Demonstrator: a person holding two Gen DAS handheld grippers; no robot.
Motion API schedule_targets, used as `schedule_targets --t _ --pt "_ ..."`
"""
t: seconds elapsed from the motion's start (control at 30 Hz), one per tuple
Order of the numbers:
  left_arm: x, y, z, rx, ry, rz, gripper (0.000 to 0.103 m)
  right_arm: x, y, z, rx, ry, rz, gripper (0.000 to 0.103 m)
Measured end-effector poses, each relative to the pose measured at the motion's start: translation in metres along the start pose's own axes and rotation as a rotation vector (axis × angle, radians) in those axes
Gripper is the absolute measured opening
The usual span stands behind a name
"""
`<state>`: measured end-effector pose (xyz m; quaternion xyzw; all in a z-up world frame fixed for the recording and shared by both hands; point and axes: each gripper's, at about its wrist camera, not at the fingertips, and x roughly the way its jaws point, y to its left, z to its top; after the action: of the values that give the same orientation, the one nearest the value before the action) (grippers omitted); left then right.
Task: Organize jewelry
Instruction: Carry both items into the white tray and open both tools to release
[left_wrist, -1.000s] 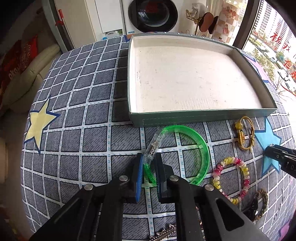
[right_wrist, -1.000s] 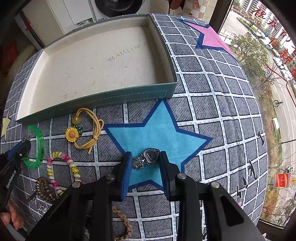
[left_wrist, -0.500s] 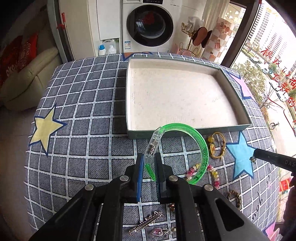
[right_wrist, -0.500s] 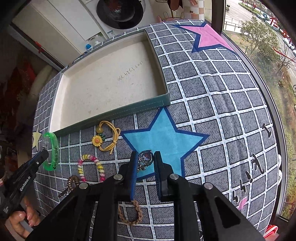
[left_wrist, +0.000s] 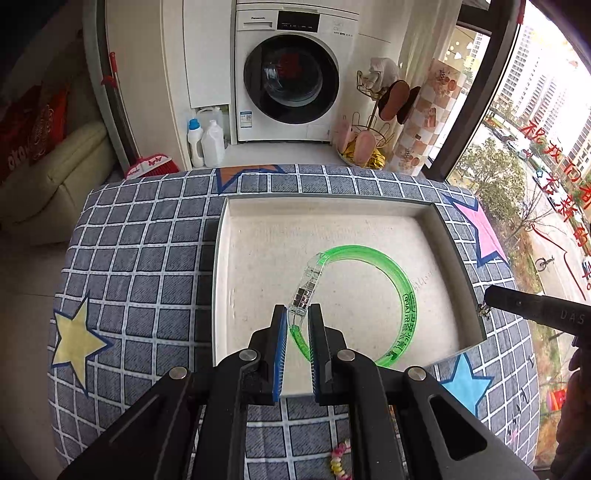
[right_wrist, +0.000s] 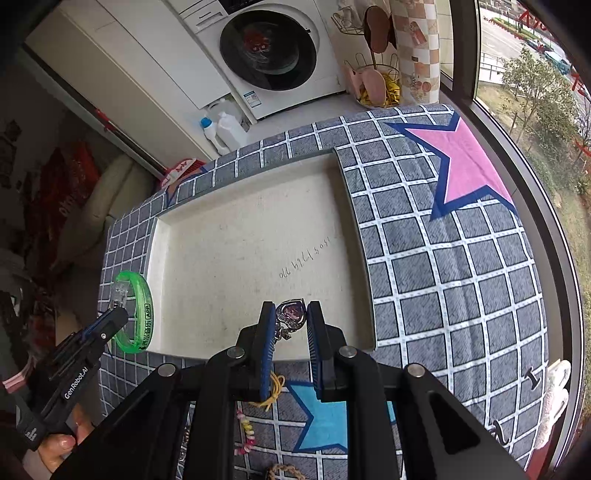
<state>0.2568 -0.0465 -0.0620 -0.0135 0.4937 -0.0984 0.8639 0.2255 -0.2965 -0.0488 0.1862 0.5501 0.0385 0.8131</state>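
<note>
Left tongs (left_wrist: 297, 328): clamped on the green bangle (left_wrist: 402, 299); a second ago it lay on the checked cloth (left_wrist: 147, 266), now it hangs over the tray (left_wrist: 221, 258).
Right tongs (right_wrist: 291, 317): just closed in on the heart pendant (right_wrist: 291, 312), clamped on it; lifted off the blue star (right_wrist: 325, 417) to the tray's near edge.
Left on the cloth: bead bracelet (right_wrist: 245, 432), yellow cord (right_wrist: 275, 389).
</note>
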Motion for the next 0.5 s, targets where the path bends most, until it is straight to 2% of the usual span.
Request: schedule_targets --t 0.27,0.5 --pt "0.056 -0.006 0.02 -0.028 0.052 0.059 0.024 0.052 -0.002 0.044 0.005 0.046 0.008 0.019" --pt "0.092 -0.009 0.021 -0.006 0.091 0.131 0.024 0.087 -0.002 0.058 -0.014 0.097 -0.003 0.019"
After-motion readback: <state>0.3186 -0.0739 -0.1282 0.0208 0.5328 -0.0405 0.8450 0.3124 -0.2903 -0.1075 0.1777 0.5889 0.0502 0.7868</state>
